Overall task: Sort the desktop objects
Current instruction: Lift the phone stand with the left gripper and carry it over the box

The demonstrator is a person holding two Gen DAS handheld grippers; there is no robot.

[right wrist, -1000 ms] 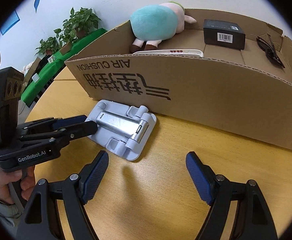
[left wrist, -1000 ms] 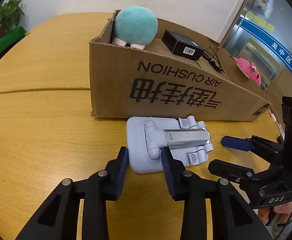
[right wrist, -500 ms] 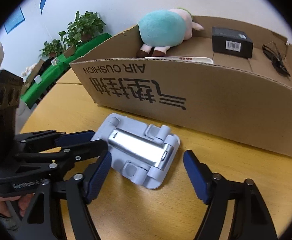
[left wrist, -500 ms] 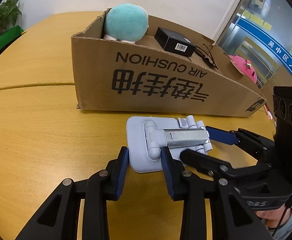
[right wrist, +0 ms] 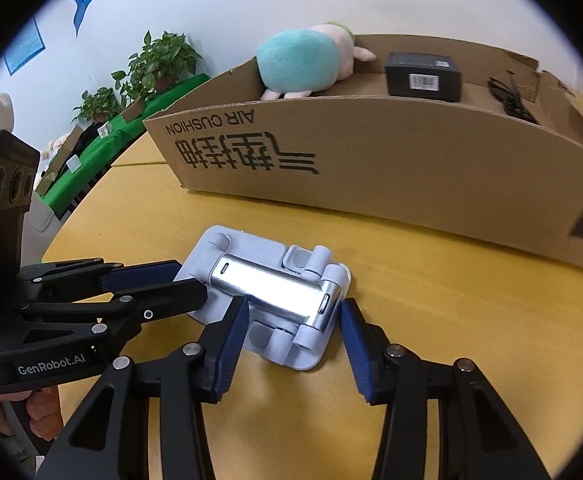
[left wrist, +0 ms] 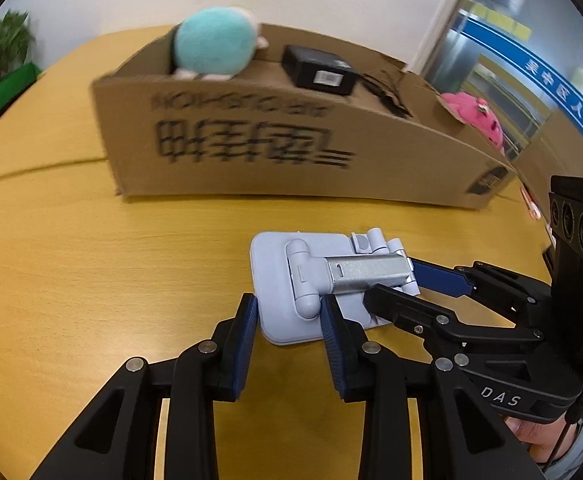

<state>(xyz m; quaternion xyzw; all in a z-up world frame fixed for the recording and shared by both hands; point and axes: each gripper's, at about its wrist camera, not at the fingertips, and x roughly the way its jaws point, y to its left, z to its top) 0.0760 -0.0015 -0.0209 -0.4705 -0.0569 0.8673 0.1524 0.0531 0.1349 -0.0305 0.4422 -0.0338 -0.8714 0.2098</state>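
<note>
A folded light-grey phone stand (left wrist: 315,280) with a silver metal arm lies flat on the wooden table, also seen in the right wrist view (right wrist: 275,300). My left gripper (left wrist: 289,310) is open, its tips straddling the stand's near corner. My right gripper (right wrist: 293,316) is open, its jaws either side of the stand's hinge end; in the left wrist view it (left wrist: 395,284) reaches in from the right. A cardboard box (left wrist: 291,148) behind holds a teal plush toy (left wrist: 211,46), a black box (left wrist: 319,70) and black glasses (right wrist: 511,98).
A pink object (left wrist: 475,120) sits past the box's right end. Potted plants (right wrist: 159,64) and green-covered shelving (right wrist: 103,148) stand beyond the table's far left edge. Bare tabletop (left wrist: 71,280) lies left of the stand.
Both grippers have drawn back from the box, with the stand between them. The right gripper has moved in and narrowed around the stand's hinge end. The box looks farther away.
</note>
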